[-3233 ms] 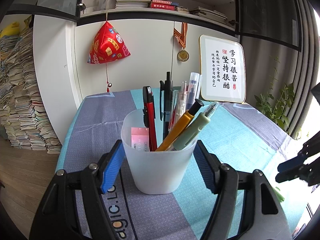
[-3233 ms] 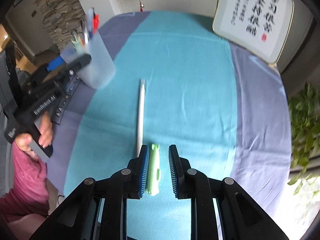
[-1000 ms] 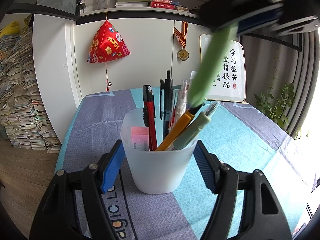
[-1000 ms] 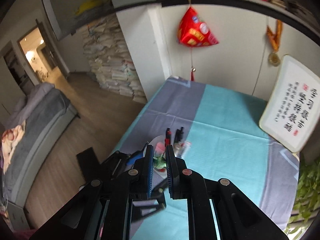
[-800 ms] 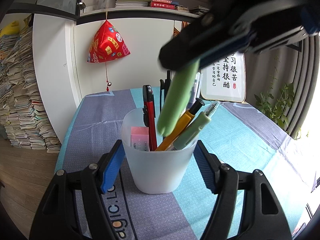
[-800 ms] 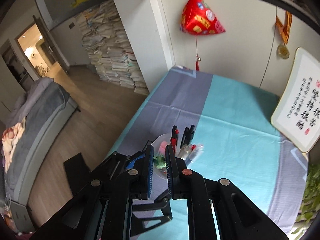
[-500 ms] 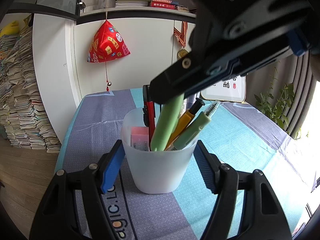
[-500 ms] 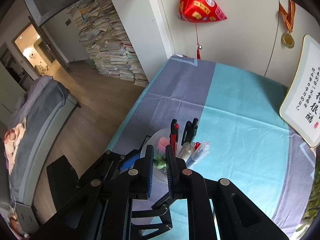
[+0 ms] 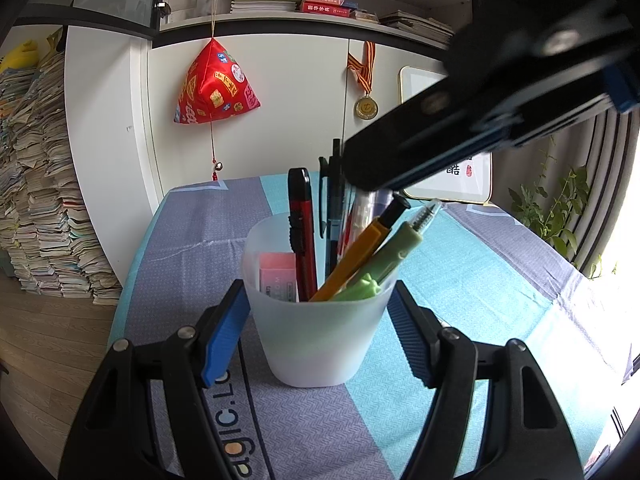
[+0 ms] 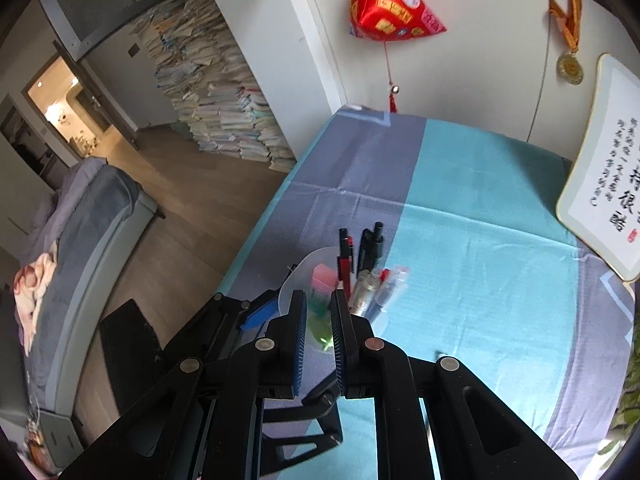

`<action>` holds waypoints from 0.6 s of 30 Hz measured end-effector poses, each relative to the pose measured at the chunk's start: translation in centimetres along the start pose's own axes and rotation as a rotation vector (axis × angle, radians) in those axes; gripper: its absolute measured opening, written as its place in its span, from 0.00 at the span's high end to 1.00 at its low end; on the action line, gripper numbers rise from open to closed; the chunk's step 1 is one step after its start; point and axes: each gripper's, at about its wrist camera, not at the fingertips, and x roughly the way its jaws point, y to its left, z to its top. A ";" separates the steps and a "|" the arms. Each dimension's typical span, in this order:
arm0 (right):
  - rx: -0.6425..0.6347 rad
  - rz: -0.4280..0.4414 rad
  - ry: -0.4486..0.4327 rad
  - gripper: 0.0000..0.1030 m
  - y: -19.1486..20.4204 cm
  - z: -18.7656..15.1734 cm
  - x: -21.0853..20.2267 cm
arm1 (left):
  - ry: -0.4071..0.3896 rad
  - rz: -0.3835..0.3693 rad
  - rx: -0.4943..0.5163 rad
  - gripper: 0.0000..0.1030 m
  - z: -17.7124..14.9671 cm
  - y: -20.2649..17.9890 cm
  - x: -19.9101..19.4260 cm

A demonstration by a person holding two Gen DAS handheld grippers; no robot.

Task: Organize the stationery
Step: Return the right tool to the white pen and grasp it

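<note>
Teal-and-grey tablecloth (image 9: 472,280) (paper stacks (image 9: 44,208) beside)

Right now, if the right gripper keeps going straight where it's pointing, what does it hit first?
Probably the light green item between its jaws bottoms out in the translucent cup; the right gripper itself would then meet the cup's rim, though depth is unclear.

A table (image 9: 500,280) draped in a teal and grey-purple cloth (image 10: 480,240) carries a translucent cup (image 9: 320,340) of pens and, at its far edge, a framed calligraphy board (image 10: 604,200).
</note>
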 end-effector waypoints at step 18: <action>0.048 -0.167 0.150 0.88 -6.7 -11.3 -1.3 | 0.001 0.000 0.000 0.32 0.0 0.0 0.0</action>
